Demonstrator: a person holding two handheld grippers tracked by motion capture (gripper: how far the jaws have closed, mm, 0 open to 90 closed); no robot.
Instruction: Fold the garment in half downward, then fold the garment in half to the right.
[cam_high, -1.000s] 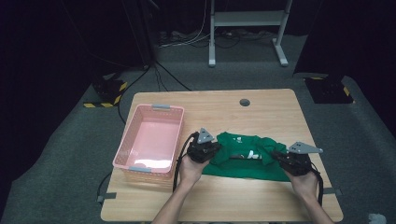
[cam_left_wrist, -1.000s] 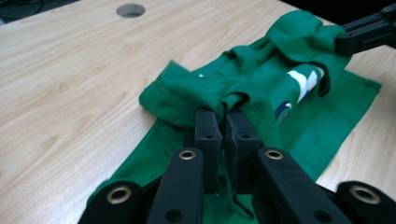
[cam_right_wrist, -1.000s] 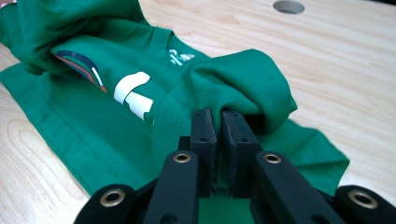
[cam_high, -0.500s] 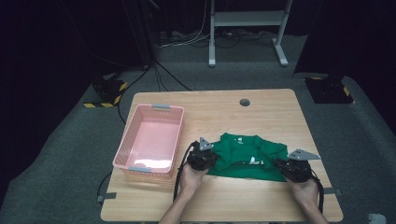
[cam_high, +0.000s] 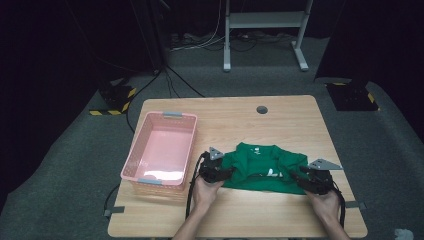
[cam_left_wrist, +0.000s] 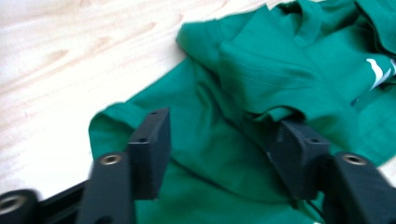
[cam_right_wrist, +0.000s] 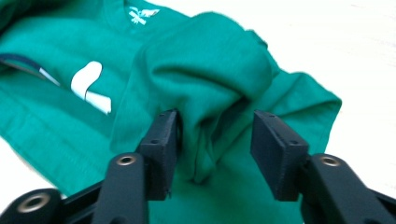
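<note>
A green T-shirt (cam_high: 260, 162) with white print lies partly folded on the wooden table (cam_high: 280, 120). My left gripper (cam_high: 226, 173) is at the shirt's left edge and my right gripper (cam_high: 301, 176) at its right edge, each held in a hand. In the left gripper view the left gripper (cam_left_wrist: 223, 123) has just been opening; the shirt (cam_left_wrist: 261, 70) lies loose between its parted jaws. In the right gripper view the right gripper (cam_right_wrist: 215, 116) has also just been opening. A raised fold of the shirt (cam_right_wrist: 201, 56) stands between its jaws, with a gap on one side.
An empty pink basket (cam_high: 192, 145) stands on the table just left of my left hand. A round cable hole (cam_high: 261, 109) sits near the table's far edge. A white desk frame (cam_high: 227, 50) and cables are on the floor beyond.
Both grippers came down and slightly toward the near edge with the shirt. Their jaws went from shut on the shirt's edges to parted, and the cloth now rests on the table.
</note>
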